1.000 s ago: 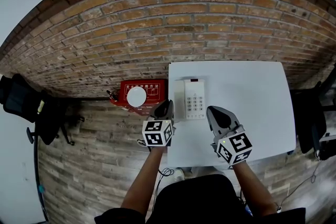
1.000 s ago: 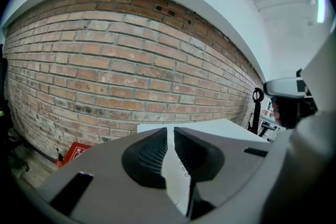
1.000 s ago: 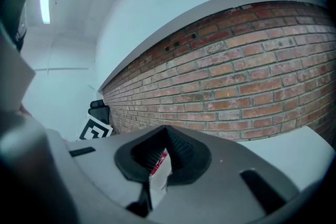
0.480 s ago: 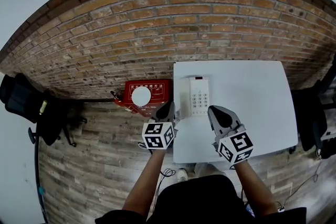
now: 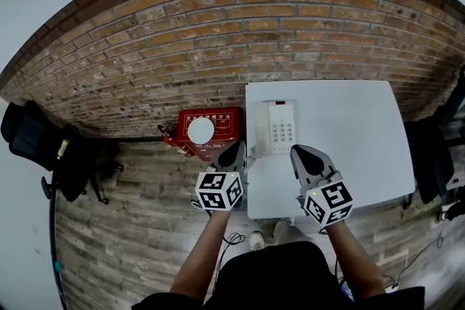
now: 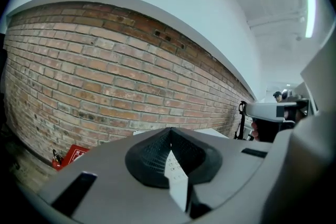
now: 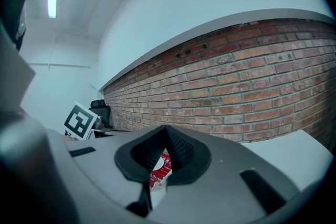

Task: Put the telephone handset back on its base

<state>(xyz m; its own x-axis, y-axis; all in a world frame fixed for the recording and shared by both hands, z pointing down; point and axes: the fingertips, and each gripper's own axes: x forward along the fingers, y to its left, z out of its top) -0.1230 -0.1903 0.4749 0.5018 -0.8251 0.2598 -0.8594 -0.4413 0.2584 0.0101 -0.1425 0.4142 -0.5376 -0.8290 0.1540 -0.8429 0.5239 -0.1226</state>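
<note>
Fingers closed, empty: left gripper, right gripper.

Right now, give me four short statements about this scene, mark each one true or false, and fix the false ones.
1. The telephone sits on the white table. True.
2. The left claw is gripping something. False: its jaws have just closed together on nothing.
3. The red box stands on the table. False: it is down on the floor, beside the table and by the brick wall.
4. The right claw is shut and empty. True.
</note>
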